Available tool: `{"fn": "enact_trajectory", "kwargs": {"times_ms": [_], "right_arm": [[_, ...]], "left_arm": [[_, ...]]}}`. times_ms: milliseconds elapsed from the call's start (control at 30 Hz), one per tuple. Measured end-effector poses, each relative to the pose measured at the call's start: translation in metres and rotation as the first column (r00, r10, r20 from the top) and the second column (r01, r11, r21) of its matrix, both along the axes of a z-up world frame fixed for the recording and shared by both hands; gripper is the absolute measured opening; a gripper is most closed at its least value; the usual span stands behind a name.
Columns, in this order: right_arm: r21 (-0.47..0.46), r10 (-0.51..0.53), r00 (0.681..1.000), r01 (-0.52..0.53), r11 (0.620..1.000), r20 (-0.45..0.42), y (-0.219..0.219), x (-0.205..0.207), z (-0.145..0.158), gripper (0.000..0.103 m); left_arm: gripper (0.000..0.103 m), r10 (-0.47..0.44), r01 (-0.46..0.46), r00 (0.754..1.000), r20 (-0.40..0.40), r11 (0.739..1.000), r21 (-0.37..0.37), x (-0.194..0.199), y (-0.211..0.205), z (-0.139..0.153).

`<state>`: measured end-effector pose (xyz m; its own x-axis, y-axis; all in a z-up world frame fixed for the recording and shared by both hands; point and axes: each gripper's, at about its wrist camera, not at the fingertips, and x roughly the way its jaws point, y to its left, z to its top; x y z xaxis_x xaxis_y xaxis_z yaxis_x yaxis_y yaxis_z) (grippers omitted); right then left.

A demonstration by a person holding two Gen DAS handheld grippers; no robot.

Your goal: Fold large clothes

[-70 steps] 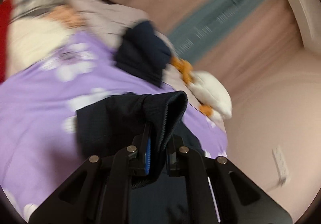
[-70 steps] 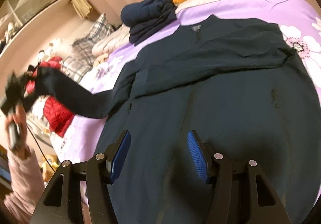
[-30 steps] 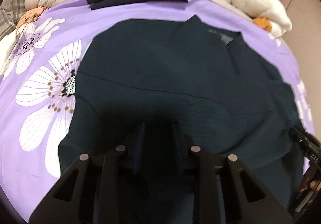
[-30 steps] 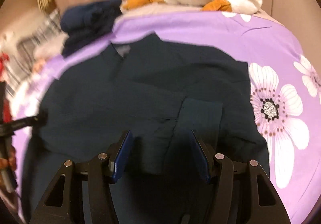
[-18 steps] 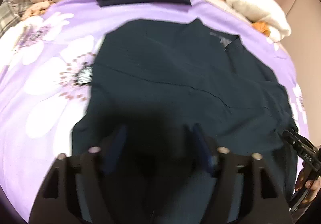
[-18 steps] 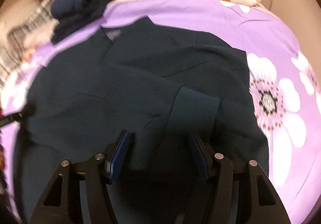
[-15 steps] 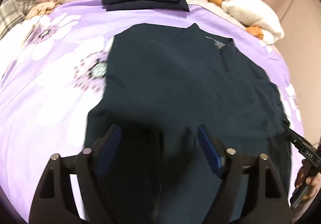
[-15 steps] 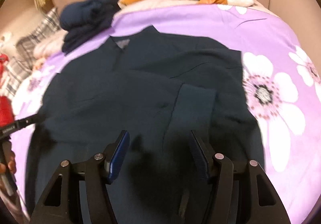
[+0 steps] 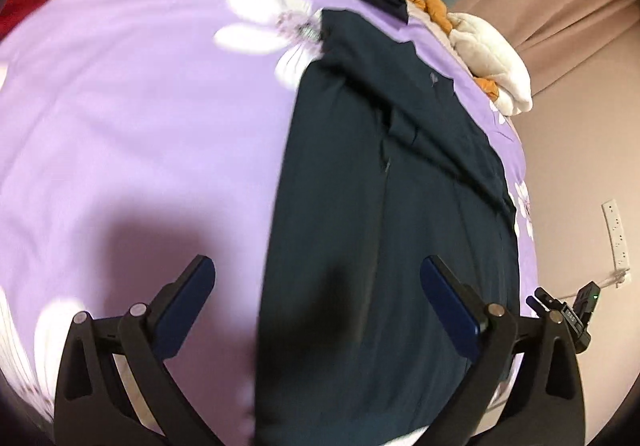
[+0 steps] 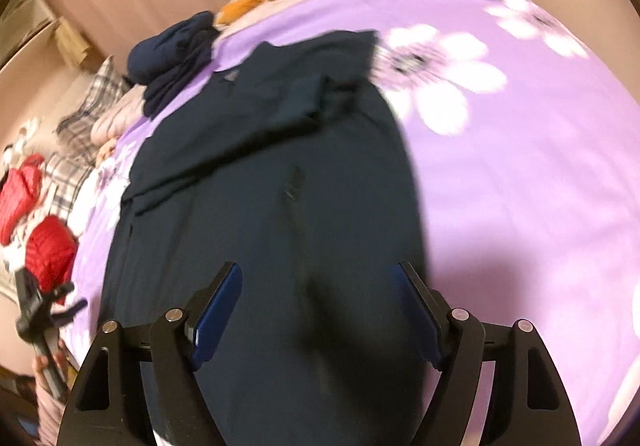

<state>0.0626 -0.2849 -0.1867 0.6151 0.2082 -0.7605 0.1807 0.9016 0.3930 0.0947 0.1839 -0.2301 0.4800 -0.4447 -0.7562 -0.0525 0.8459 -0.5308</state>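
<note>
With both sleeves laid across the dark garment [image 9: 380,226] on the purple bedspread [image 9: 140,126], the left gripper [image 9: 316,298] and right gripper [image 10: 316,302] hang over the garment's near hem, jaws opening and gripping nothing, probably to grasp the hem next.

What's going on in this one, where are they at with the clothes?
A person with a gripper in each hand is folding a dark navy top spread on a purple flowered bedspread. Both sleeves already lie folded across its body. The left gripper and right gripper hang over its lower part, jaws opening, gripping nothing. A stack of folded navy clothes sits near the head of the bed.
</note>
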Motion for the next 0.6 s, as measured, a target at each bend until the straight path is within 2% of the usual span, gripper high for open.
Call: {"fn": "enact_trajectory", "kwargs": {"times_ms": [67, 233, 333, 467, 600], "right_arm": [[0.014, -0.028, 0.999, 0.028, 1.000, -0.016, -0.008, -0.010, -0.005, 0.077], [0.072, -0.060, 0.997, 0.064, 0.995, -0.052, -0.018, -0.031, -0.019, 0.077], [0.112, -0.048, 0.996, 0.056, 0.992, -0.076, -0.016, -0.041, -0.030, 0.077], [0.151, 0.001, 0.994, 0.016, 0.988, -0.110, -0.008, -0.049, -0.043, 0.077], [0.185, 0.044, 0.993, -0.024, 0.983, -0.107, -0.001, -0.055, -0.045, 0.078]], "left_arm": [[0.102, -0.017, 0.017, 1.000, -0.011, 1.000, -0.020, -0.014, 0.001, -0.006], [0.102, -0.042, 0.040, 0.999, -0.012, 0.988, -0.150, -0.037, 0.000, -0.020], [0.102, -0.079, 0.076, 0.997, -0.005, 0.974, -0.213, -0.043, 0.000, -0.023], [0.102, -0.118, 0.112, 0.993, -0.004, 0.957, -0.268, -0.050, 0.001, -0.024], [0.102, -0.152, 0.144, 0.988, -0.004, 0.942, -0.302, -0.059, -0.003, -0.027]]}}
